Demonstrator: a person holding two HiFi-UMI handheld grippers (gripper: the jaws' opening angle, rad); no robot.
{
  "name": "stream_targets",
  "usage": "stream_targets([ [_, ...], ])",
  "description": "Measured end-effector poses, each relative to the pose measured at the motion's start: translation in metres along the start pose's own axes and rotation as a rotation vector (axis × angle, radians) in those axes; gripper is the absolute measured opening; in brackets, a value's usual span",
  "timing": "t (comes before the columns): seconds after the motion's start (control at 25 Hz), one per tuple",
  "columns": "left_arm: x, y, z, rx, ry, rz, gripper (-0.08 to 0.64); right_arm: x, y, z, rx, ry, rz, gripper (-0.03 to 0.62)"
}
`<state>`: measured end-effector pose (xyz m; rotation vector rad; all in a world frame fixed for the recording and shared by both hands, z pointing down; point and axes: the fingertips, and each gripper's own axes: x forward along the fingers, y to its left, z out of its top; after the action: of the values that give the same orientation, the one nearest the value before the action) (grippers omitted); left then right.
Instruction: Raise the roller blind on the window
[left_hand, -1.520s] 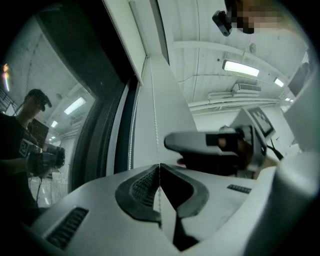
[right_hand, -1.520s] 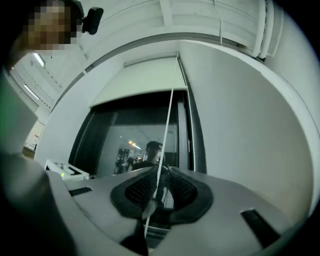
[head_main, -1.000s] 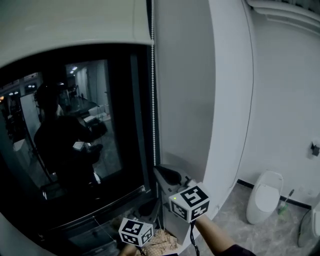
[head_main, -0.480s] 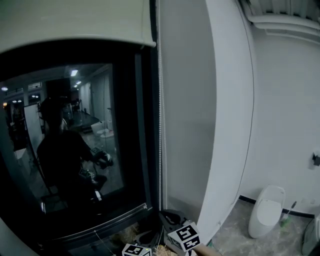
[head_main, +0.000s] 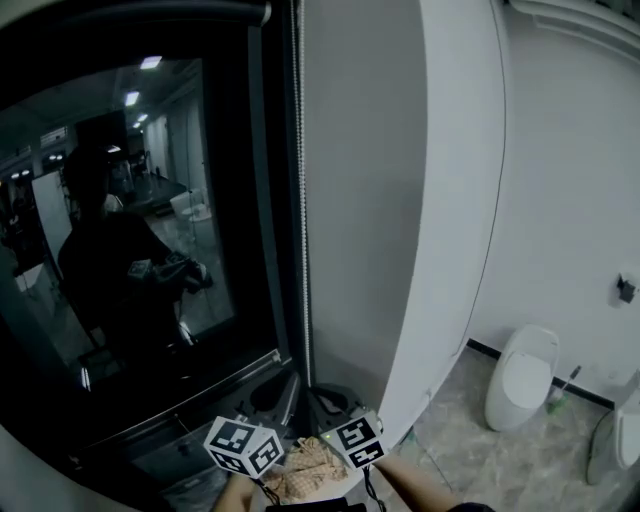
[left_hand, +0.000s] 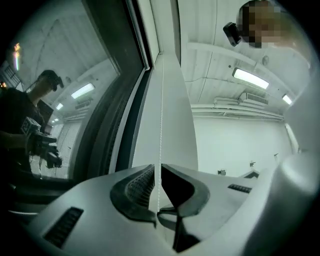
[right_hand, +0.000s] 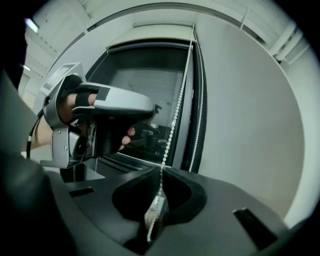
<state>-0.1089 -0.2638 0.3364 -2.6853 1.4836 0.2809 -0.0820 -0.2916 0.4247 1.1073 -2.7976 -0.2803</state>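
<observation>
The pale roller blind (head_main: 130, 8) shows only as a strip at the top of the dark window (head_main: 150, 250). A white bead chain (head_main: 300, 200) hangs down the window's right frame. My left gripper (left_hand: 158, 170) is shut on the bead chain (left_hand: 161, 125), which runs straight up from its jaws. My right gripper (right_hand: 161, 172) is shut on the chain (right_hand: 175, 115) too, with a second strand (right_hand: 197, 130) hanging beside it. In the head view both grippers sit low by the sill, left gripper (head_main: 275, 395) next to the right gripper (head_main: 330, 400).
A white curved wall panel (head_main: 400, 200) stands right of the window. A white toilet (head_main: 520, 380) and a brush (head_main: 560, 390) are on the tiled floor at the right. The glass reflects a person. A hand holds the left gripper (right_hand: 110, 110).
The blind's lower edge has gone up the window, baring more dark glass. Both grippers sit lower in the head view than a second ago, still on the chain.
</observation>
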Motion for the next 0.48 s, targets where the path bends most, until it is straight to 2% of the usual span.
stream_targets([
  [0.08, -0.001, 0.001, -0.001, 0.011, 0.003, 0.008, 0.014, -0.005, -0.006, 0.008, -0.015, -0.035, -0.037, 0.02],
  [0.24, -0.003, 0.005, -0.002, 0.0, 0.005, 0.012, 0.014, -0.034, -0.017, 0.047, 0.071, -0.166, -0.101, 0.02],
  [0.32, -0.001, 0.006, 0.0, -0.005, 0.002, 0.011, 0.014, -0.045, -0.022, 0.063, 0.075, -0.187, -0.14, 0.019],
  [0.48, 0.003, 0.002, 0.002, -0.004, 0.0, -0.003, 0.014, -0.049, -0.029, 0.073, 0.06, -0.226, -0.137, 0.009],
])
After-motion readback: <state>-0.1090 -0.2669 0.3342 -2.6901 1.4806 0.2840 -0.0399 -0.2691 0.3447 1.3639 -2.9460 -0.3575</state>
